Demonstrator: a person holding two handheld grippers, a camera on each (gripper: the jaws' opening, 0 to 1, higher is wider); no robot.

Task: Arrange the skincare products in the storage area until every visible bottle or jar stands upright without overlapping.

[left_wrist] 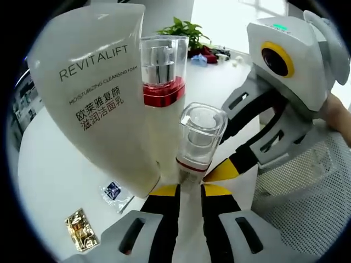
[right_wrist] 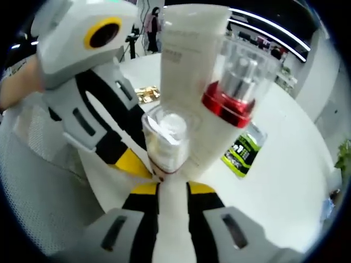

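Two grippers meet over a white surface (left_wrist: 49, 181) and a mesh basket (left_wrist: 307, 186). Nearest the left gripper view's lens, the left gripper (left_wrist: 190, 190) is clenched on the base of a small clear-capped bottle (left_wrist: 198, 139), which leans against the Revitalift cleansing tube (left_wrist: 93, 93) and a tall red-collared pump bottle (left_wrist: 163, 76). The right gripper (right_wrist: 173, 189) appears closed on the lower end of the same cluster, though which item it pinches cannot be told. Beside them on the surface lie a gold sachet (left_wrist: 79, 229), a small clear packet (left_wrist: 112, 192) and, in the right gripper view, a green-and-black sachet (right_wrist: 243, 149). Farther off stands a potted plant (left_wrist: 184, 27). Judging by the bunched, overlapping containers held in mid-air, the arranging looks largely unfinished: each must yet be stood upright and apart.
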